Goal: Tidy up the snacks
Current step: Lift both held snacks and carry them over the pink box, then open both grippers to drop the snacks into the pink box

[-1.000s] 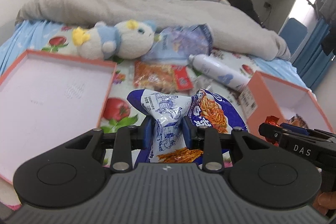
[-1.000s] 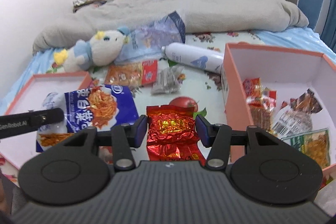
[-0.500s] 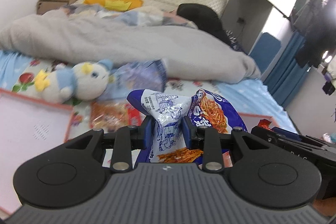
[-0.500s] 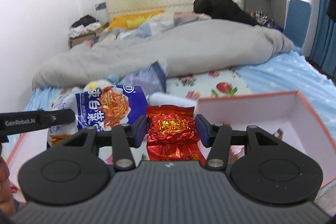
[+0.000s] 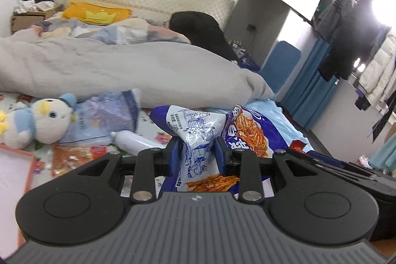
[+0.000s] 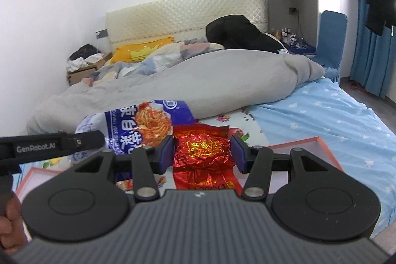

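Holding a snack apiece, both grippers hang in the air above the bed [image 6: 321, 120]. The left gripper [image 5: 197, 152] is clenched on a pinched fold of the blue-and-white noodle snack bag [image 5: 198, 137], whose bulk fans up and to the right of the jaws. The right gripper [image 6: 201, 152] grasps the crinkled red foil packet [image 6: 203, 152] across its width, so the packet's long axis runs straight ahead along the fingers and back under the gripper body. What the coming move turns on is the pink box [image 6: 309, 152]: it lies below and just to the right of the right gripper, its rim peeking out behind the right finger, while from the left gripper it is further off, beyond the other tool. So the right hand looks nearer for a drop, and I judge the red packet would go in first by lowering forward and right. A second pink tray [image 5: 14, 165] sits low to the left of the left gripper, near a plush toy [image 5: 37, 123] and a white bottle [image 5: 133, 140].
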`<state>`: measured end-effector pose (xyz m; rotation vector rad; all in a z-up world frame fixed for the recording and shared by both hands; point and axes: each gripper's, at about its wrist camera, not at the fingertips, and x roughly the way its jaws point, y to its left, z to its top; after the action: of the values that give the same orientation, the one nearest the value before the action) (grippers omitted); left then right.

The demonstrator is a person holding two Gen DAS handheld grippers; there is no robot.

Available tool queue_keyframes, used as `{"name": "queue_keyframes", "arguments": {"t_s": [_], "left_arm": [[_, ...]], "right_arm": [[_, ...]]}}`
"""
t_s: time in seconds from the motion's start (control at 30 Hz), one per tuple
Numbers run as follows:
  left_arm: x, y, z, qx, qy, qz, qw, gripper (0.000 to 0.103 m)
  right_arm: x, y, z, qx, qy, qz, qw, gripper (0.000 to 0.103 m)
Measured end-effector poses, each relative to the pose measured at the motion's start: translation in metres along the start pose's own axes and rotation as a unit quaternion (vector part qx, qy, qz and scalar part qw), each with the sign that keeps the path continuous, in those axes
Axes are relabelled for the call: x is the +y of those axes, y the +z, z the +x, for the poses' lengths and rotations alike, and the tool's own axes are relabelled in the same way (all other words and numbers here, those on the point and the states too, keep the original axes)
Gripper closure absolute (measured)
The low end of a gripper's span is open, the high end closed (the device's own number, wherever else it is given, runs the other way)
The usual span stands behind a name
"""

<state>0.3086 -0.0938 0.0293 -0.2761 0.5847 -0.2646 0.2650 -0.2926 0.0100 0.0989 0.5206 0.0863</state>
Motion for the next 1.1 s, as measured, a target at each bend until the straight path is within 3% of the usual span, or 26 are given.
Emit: {"name": "queue_keyframes", "arguments": {"t_s": [0.4,0.77,1.1], "left_arm": [[-0.056,-0.032,0.097,0.089,-0.018,0.043,0.9949,0.068],[-0.077,-0.082,0.183,0.183,-0.021,0.077,0.9799,0.068],[-0.087,-0.086,0.198,0.193,-0.023,0.092,0.9765,0.068]], "right_arm": [[-0.071,-0.035,0.040,0.062,-0.042,0.033,0.997,0.050],[-0.125,-0.093,0.082,0.156,-0.077,0.072,0.982,0.050],[-0.142,-0.108,0.095,0.187,-0.086,0.099,0.974,0.049]]}}
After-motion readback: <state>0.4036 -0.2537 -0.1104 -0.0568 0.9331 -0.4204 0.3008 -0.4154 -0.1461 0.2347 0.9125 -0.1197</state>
